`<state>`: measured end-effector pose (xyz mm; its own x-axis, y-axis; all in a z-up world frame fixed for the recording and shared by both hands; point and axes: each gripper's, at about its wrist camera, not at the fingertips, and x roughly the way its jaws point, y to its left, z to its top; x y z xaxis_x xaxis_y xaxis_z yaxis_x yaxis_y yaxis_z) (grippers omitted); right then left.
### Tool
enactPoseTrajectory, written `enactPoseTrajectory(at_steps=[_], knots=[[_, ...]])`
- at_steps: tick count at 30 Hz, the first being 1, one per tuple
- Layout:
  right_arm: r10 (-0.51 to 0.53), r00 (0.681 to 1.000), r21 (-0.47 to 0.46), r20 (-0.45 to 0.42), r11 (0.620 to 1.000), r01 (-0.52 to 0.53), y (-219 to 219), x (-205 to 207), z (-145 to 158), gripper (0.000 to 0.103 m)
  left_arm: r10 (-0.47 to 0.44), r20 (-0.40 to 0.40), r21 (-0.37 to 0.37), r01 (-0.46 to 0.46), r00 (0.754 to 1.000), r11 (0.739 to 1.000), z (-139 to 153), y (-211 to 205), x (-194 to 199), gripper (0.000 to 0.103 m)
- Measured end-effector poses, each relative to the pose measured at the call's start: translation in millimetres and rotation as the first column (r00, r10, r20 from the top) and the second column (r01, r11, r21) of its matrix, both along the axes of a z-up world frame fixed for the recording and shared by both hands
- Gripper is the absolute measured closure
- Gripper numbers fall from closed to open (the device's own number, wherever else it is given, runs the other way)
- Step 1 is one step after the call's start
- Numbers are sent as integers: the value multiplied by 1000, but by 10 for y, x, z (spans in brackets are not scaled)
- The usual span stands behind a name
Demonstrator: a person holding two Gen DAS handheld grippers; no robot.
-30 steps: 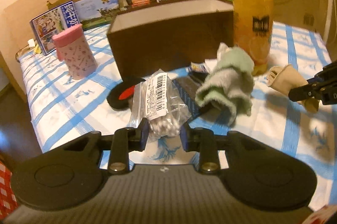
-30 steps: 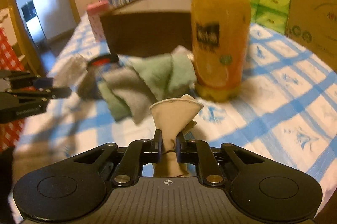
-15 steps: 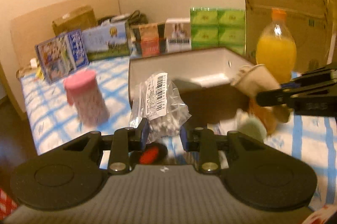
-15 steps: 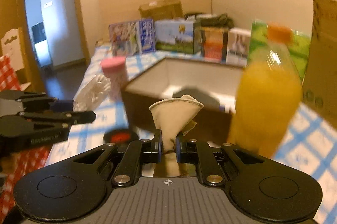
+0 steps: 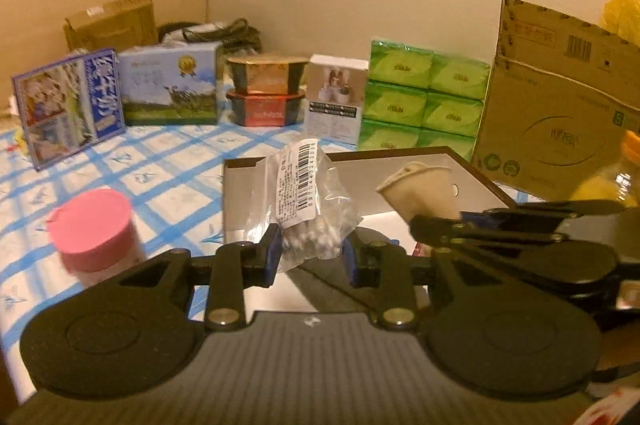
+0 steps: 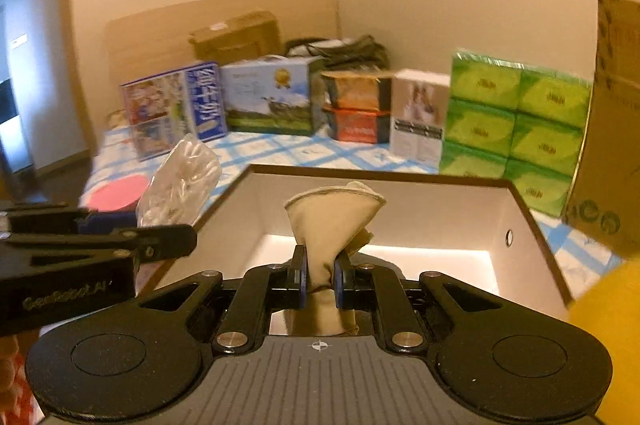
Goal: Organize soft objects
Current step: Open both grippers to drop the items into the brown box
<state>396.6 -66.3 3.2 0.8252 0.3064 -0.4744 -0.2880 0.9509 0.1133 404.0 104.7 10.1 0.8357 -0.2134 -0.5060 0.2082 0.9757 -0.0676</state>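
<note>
left gripper [image 5: 309, 252] clamped on something, right gripper [image 6: 320, 283] pinched tight, side by side

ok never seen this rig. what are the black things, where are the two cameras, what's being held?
No robot arm: a person holds one two-finger tool per hand, each carrying a fisheye camera looking along its fingers. In the left wrist view, the left tool is shut on a clear bag of small white items. In the right wrist view, the right tool pinches a beige cloth. Both hang over an open brown box on a blue-checked tablecloth. A pink-lidded cup stands beside the box; green packs line the back.
</note>
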Motion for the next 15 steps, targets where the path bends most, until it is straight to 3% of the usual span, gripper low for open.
enactPoseTrajectory(at_steps=[2, 4, 5, 6, 7, 15], knots=[[-47, 999, 17, -11, 999, 47, -20, 159, -71, 87, 2, -11, -4, -2, 1000, 1000, -77, 17, 149, 72], [-88, 996, 37, -11, 995, 89, -28, 306, -130, 66, 4, -39, 1, -4, 999, 1000, -175, 17, 261, 68], [-106, 994, 38, -22, 994, 106, -34, 389, -168, 48, 7, -61, 3, -6, 998, 1000, -236, 18, 318, 61], [-119, 992, 39, -35, 992, 121, -49, 444, -203, 46, 7, -79, 2, -7, 997, 1000, -297, 27, 353, 51], [-120, 992, 53, -37, 991, 122, -72, 469, -236, 46, 12, -90, 2, -12, 996, 1000, -345, 39, 352, 49], [-66, 996, 32, -68, 997, 68, -77, 336, -420, 45, 15, -101, 13, -13, 995, 1000, -503, 104, 224, 49]])
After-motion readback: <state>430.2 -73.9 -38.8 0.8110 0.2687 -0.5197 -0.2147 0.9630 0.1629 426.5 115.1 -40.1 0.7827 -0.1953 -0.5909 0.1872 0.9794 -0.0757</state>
